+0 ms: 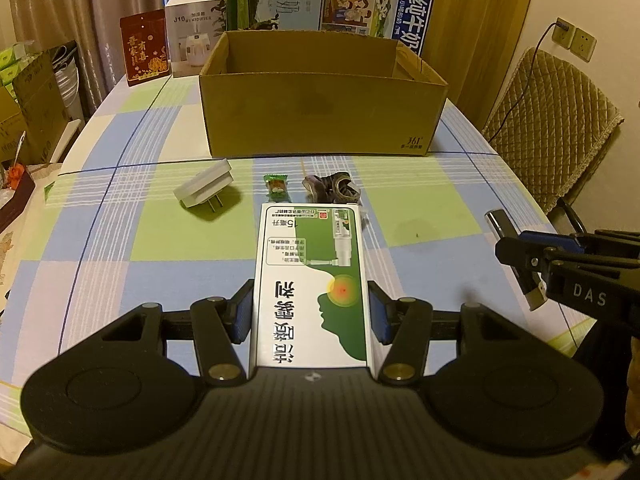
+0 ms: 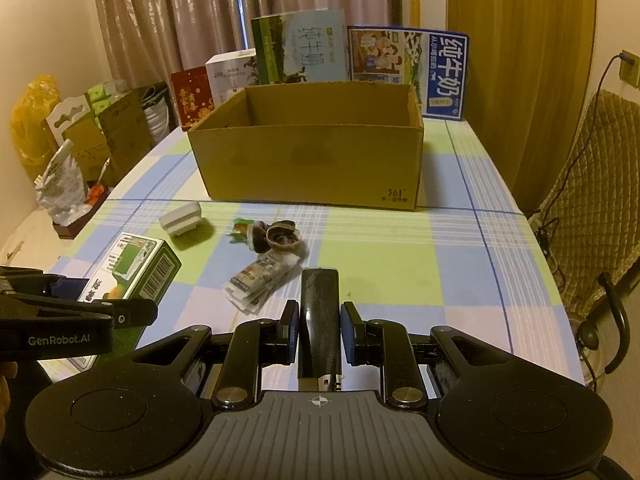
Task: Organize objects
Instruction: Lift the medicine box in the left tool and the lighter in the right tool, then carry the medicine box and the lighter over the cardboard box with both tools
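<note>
Both grippers are loaded, so the step in hand looks like the carry to the cardboard box, which stands open-topped at the far side of the worktop; to do it well, lift each load clear of the near wall before going forward, bring it over the open mouth, and let go only once it is low inside — the two arms sit close, so send one in first rather than crowding the opening.

On the left, the left gripper has its fingers set wide, pressed against the two long sides of the green-and-white medicine box; the box lies flat between them, its far end pointing at the cardboard box; the right wrist view shows it raised a little off the cloth, though how far I cannot tell.

Ahead of it the white plug adapter, the small green sweet packet, the dark crumpled wrapper and the printed sachets lie loose on the worktop, waiting.

On the right, the right gripper has its fingers drawn much narrower, clamped on a dark lighter held lengthwise, its metal head toward the camera — a slim, smooth thing, likely to slip if the grip eases early.
</note>
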The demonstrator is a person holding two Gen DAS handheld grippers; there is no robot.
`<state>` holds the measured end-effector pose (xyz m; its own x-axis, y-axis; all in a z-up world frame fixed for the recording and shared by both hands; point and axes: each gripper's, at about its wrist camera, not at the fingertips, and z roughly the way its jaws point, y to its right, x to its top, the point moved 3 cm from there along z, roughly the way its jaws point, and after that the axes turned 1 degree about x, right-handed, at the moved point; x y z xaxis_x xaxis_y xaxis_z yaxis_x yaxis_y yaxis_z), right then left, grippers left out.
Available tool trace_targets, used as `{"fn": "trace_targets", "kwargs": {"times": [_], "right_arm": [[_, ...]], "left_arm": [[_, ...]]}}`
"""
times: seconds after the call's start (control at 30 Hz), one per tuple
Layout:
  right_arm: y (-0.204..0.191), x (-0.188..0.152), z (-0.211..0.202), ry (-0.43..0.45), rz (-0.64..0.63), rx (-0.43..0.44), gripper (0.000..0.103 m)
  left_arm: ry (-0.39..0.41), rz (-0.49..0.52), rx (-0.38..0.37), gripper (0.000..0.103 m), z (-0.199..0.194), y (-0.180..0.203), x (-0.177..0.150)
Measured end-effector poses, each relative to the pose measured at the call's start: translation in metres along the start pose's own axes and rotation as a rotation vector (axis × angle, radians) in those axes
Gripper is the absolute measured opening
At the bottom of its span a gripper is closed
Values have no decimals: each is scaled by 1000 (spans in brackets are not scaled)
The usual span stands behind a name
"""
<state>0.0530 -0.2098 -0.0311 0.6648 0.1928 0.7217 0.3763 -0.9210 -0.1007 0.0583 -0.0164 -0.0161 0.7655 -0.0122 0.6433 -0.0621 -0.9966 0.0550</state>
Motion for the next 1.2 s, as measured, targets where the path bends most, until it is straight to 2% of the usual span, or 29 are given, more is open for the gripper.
{"fn": "trace_targets", "kwargs": {"times": [0.77, 0.97, 1.2], "right_arm": [[6, 4, 12, -15, 4, -5, 19], [9, 21, 14, 3, -7, -6, 19], [19, 65, 20, 40, 10, 22, 19]], "left_arm": [[-13, 8, -6, 51, 14, -1, 8], [17, 21, -20, 51, 16, -2, 30], [47, 34, -49, 51, 20, -9, 73]]}}
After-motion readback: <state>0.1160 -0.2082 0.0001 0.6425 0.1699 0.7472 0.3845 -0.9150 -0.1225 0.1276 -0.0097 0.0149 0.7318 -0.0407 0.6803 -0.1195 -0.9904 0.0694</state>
